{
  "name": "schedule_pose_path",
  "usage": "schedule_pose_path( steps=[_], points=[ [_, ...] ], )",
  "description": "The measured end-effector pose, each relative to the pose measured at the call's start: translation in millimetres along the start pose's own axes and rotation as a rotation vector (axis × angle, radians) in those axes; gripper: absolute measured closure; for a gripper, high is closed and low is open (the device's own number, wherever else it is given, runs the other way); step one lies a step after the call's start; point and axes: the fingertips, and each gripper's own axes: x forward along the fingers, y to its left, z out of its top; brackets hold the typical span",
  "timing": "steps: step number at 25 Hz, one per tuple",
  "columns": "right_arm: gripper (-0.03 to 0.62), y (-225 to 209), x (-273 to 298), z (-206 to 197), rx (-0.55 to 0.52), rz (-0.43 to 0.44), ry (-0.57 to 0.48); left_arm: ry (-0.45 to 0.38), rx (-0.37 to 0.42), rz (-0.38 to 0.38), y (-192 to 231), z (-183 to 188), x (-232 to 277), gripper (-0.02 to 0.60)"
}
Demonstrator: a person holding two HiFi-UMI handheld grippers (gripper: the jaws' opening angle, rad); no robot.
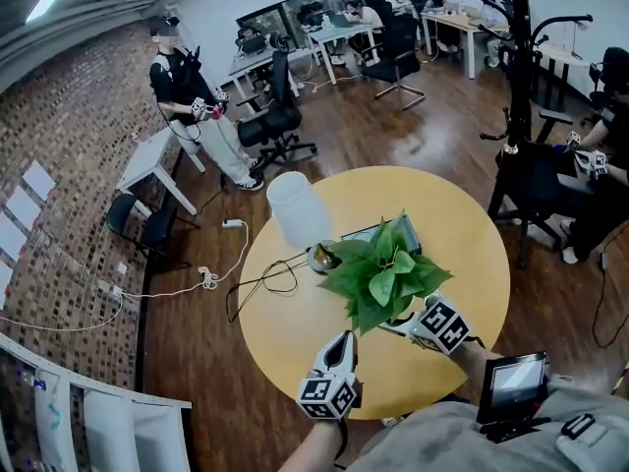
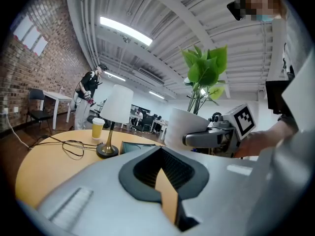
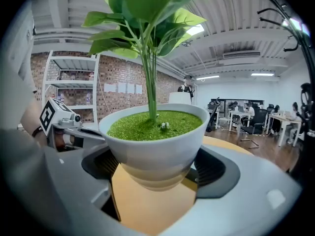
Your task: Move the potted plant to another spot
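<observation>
**Potted plant clamped in the right gripper, over the round table**

Potted plant: broad glossy leaves on thin green stems. They rise from a white bowl-shaped pot, smooth and glazed-looking, rounding in toward the base. Filling is fine, granular, bright green. The plant is about mid-table, toward the person's side.

Right gripper: matt grey jaws spread wide, one on each side of the pot, gripping it. Cannot tell whether the base clears the tabletop. From above, the foliage hides the pot entirely.

Left gripper: just beside the plant, jaws drawn together, nothing in them. Only a sliver of tabletop shows through the dark ribbed hollow.

Table: round, smooth, yellow-tan. Beyond the plant it carries:
- a lamp with a white tapered shade and a brass-coloured foot
- a loose black cable
- a yellow paper cup
- a dark flat slab, half covered by leaves; tablet or tray, unclear

Brick wall at the left. The upper leaves are cut off at the top of the right gripper view.
</observation>
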Motion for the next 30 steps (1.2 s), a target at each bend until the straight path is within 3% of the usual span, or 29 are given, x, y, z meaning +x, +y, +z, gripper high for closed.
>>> schedule_pose_path(
  steps=[10, 16, 30],
  points=[
    [0.131, 15, 19, 5, -0.017, 0.100, -0.027, -0.044, 0.021, 0.101, 11, 17, -9, 0.581],
    [0.131, 21, 43, -2, 0.005, 0.141, -0.014, -0.028, 0.019, 0.136, 32, 16, -7, 0.581],
    [0.131, 74, 144, -18, 0.063, 0.056, 0.044, 0.062, 0.015, 0.049, 136, 13, -48, 0.581]
  ],
)
